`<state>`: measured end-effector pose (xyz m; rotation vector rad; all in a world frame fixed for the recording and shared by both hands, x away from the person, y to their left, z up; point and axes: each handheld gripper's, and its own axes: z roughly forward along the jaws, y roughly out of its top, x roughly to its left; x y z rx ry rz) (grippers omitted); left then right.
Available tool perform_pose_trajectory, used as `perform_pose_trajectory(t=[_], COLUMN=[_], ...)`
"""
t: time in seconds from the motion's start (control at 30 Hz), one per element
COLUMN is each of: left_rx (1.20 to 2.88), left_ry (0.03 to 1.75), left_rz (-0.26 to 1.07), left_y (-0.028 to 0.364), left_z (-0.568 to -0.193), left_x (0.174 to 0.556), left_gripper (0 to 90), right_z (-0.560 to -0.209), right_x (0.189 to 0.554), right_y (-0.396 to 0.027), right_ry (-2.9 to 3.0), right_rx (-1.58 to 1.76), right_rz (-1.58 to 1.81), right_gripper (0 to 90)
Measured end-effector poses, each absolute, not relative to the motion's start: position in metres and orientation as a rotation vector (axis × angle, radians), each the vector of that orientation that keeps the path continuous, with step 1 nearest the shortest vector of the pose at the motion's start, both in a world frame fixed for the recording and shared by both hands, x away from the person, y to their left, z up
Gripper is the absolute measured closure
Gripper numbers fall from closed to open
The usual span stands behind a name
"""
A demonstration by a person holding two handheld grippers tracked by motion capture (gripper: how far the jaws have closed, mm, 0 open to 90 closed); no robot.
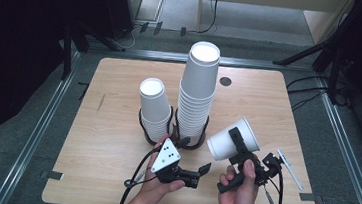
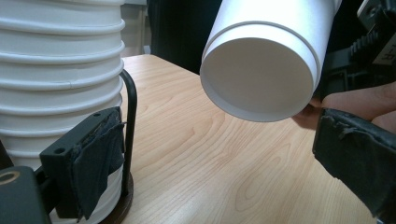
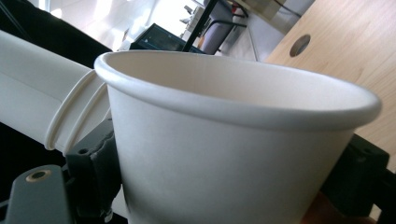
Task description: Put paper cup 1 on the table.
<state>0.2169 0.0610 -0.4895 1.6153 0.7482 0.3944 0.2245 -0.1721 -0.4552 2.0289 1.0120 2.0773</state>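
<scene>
high view: right tool (image 1: 235, 146) grips a plain white paper cup (image 1: 229, 138), tilted, mouth up; left tool (image 1: 202, 170) open.

Matt white paper cup (image 1: 230, 138); smooth, pale wood-grain table (image 1: 111, 125).

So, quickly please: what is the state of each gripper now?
Left gripper: open, holding nothing.
Right gripper: closed on a paper cup.

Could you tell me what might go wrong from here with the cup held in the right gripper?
The right gripper pinches the thin-walled paper cup tilted in mid-air; squeezing could dent it. The open left gripper sits close to the tall stack, so a careless swing might topple it or the short stack.
</scene>
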Motion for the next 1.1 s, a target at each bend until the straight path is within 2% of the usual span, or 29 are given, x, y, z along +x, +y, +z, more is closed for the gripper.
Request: perform_pose_trajectory(t=[1.1], left_rx=[1.621], left_ry=[0.755], left_rz=[0.397], left_y=[0.061], left_z=[-0.491], left_x=[0.218], left_gripper=[2.4], right_z=[-0.43], right_x=[0.213], right_y=[-0.146], right_ry=[1.186], right_rx=[1.451], right_rz=[1.816], right_gripper=[13.8])
